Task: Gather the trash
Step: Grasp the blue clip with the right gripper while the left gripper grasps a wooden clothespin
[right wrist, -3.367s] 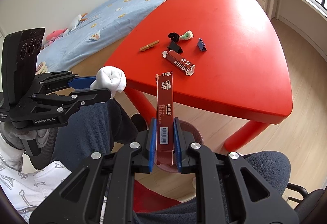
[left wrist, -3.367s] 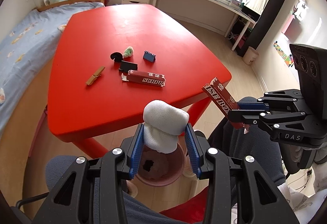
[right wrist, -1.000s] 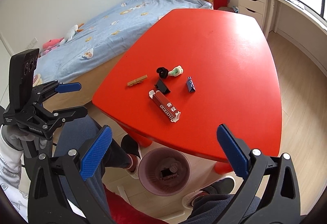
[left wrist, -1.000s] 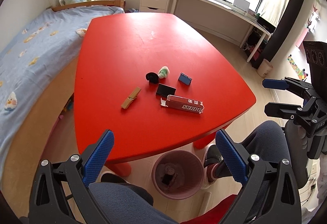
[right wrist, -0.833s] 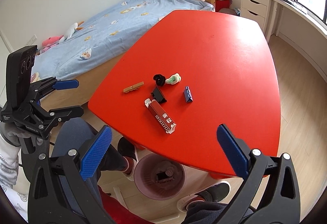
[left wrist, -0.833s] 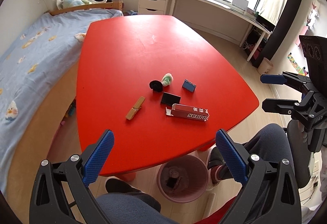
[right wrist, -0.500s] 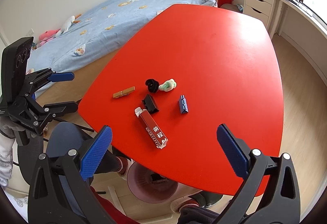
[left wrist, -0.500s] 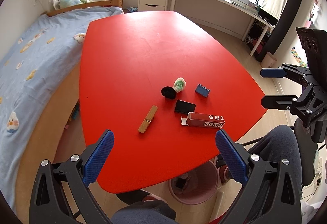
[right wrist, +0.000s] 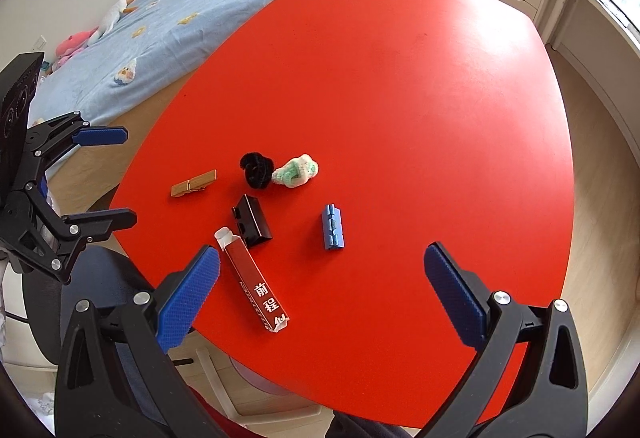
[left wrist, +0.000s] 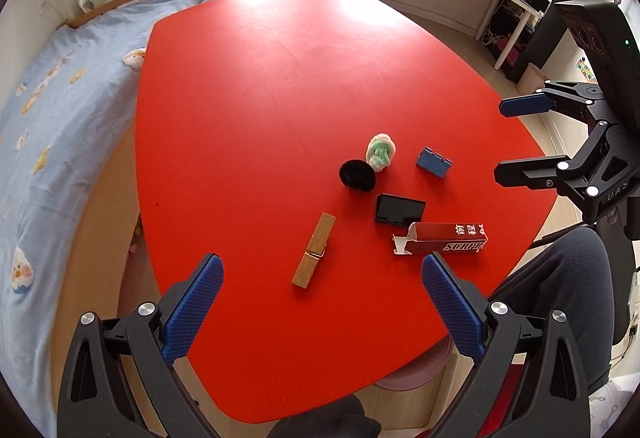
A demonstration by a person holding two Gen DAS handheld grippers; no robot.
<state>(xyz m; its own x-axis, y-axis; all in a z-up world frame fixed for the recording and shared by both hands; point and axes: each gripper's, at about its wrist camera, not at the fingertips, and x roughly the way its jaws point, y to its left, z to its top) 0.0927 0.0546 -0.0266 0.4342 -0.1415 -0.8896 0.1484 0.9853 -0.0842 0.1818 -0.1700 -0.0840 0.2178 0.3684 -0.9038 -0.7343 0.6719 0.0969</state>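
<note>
A dark red carton (left wrist: 444,241) (right wrist: 258,289) lies open-ended near the front edge of the red table (left wrist: 260,86) (right wrist: 400,78). Beside it lie a black clip (left wrist: 400,210) (right wrist: 253,221), a blue clip (left wrist: 434,163) (right wrist: 333,227), a wooden clothespin (left wrist: 314,251) (right wrist: 194,183), a black fuzzy ball (left wrist: 357,176) (right wrist: 257,165) and a green-white fuzzy ball (left wrist: 381,152) (right wrist: 296,171). My left gripper (left wrist: 320,312) is open and empty above the table's front edge, short of the clothespin. My right gripper (right wrist: 320,290) is open and empty, with the carton just inside its left finger.
A pink trash bin (left wrist: 412,374) (right wrist: 256,378) stands on the floor, mostly hidden under the table's front edge. A bed with a blue cover (left wrist: 52,110) (right wrist: 192,6) lines the table's left side. The person's legs (left wrist: 560,278) are at the table's front.
Both grippers let go of a white wad and a red carton over the bin, opened, then rose and moved forward over the table toward the small objects.
</note>
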